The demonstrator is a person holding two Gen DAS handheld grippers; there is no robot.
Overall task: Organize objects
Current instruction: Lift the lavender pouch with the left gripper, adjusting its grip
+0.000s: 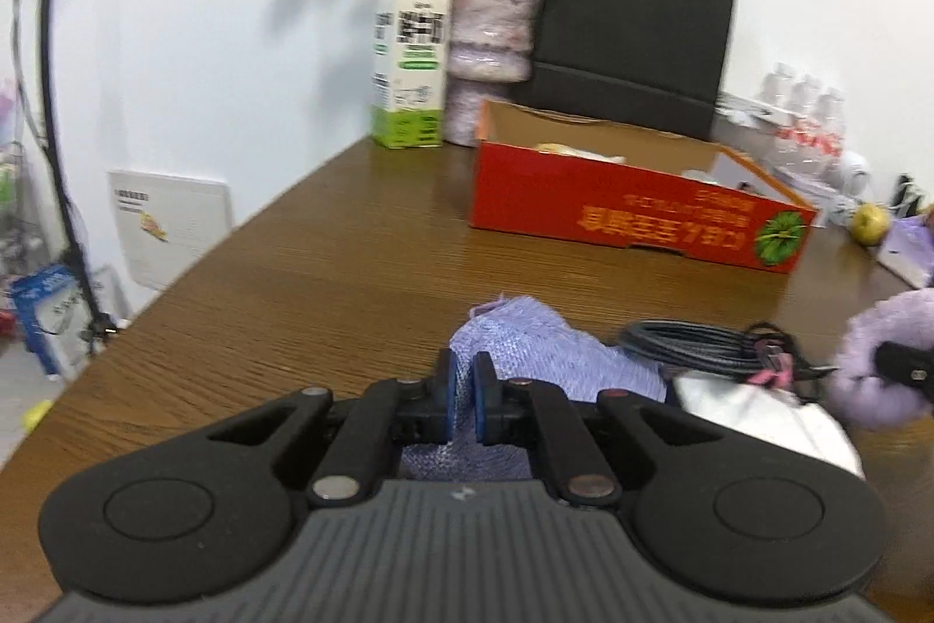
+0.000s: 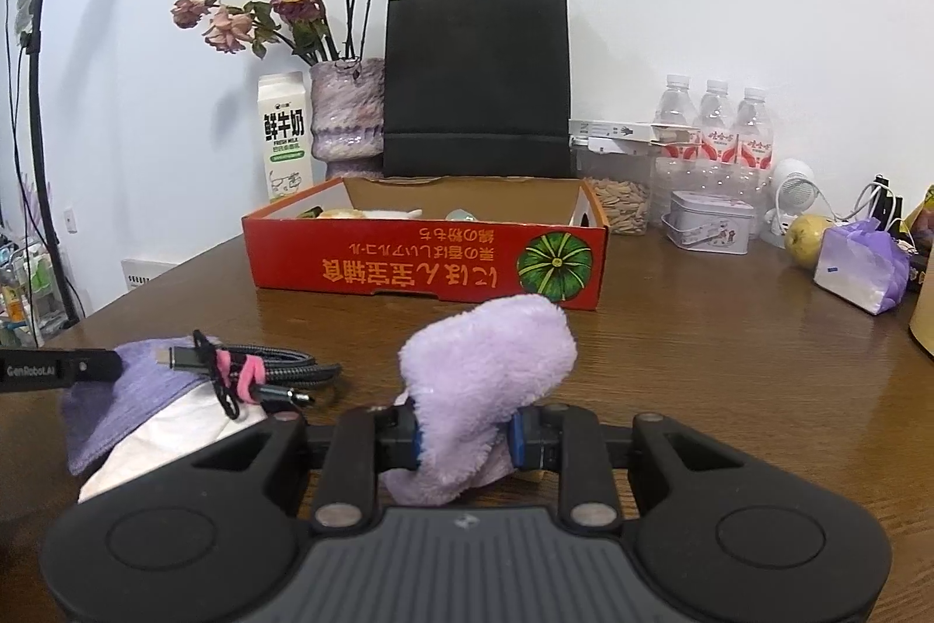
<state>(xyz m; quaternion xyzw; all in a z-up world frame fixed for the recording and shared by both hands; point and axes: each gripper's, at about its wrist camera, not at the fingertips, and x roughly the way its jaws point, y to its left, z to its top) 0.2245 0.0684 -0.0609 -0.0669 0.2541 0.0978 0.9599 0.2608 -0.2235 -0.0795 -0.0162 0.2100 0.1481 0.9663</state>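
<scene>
My left gripper (image 1: 465,383) is shut on a flat purple knitted cloth (image 1: 543,348) that lies on the wooden table (image 1: 303,284). A coiled grey cable (image 1: 700,345) with a pink tie rests on a white pouch (image 1: 776,418) just right of the cloth. My right gripper (image 2: 467,433) is shut on a fluffy lilac cloth (image 2: 490,366), held upright above the table. The lilac cloth also shows at the right edge of the left wrist view (image 1: 875,360). The open red cardboard box (image 2: 420,267) sits behind, with several items inside. The purple cloth (image 2: 122,407) and cable (image 2: 262,369) lie left of my right gripper.
A milk carton (image 2: 284,135), a vase of dried roses (image 2: 347,115) and a black paper bag (image 2: 476,80) stand at the back wall. Water bottles (image 2: 715,138), a seed jar (image 2: 619,197), a tin (image 2: 709,221), a yellow fruit (image 2: 808,240) and a purple bag (image 2: 861,267) crowd the right.
</scene>
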